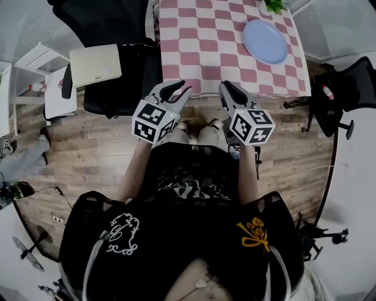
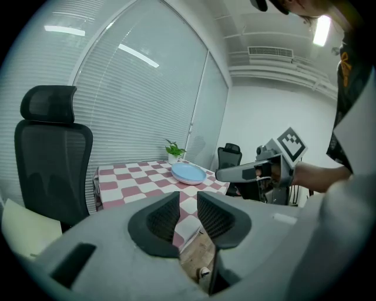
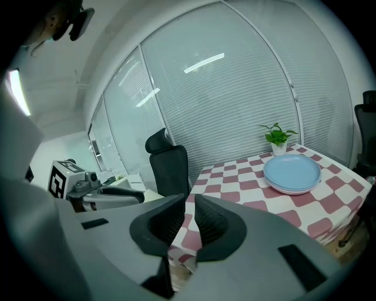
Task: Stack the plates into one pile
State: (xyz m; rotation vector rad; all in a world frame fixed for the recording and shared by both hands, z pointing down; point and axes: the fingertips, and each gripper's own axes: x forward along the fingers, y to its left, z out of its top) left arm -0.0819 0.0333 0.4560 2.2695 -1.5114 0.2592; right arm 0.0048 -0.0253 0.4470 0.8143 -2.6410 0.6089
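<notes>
My left gripper point(image 1: 179, 89) and right gripper point(image 1: 228, 88) hang side by side just short of the near edge of the table point(image 1: 200, 56), which is spread with a pink-and-white checked cloth. They are above the wooden floor point(image 1: 100, 153) and my own knees. Each gripper's jaws stand only a narrow gap apart, with nothing between them. The pale blue plates point(image 1: 265, 41) sit in one pile toward the table's far right side, well apart from both grippers. In the right gripper view the top plate rests squarely on at least one more beneath it. A small potted plant point(image 1: 273, 6) stands just beyond the pile at the far edge. A black office chair point(image 1: 111, 20) is drawn up at the table's left.
</notes>
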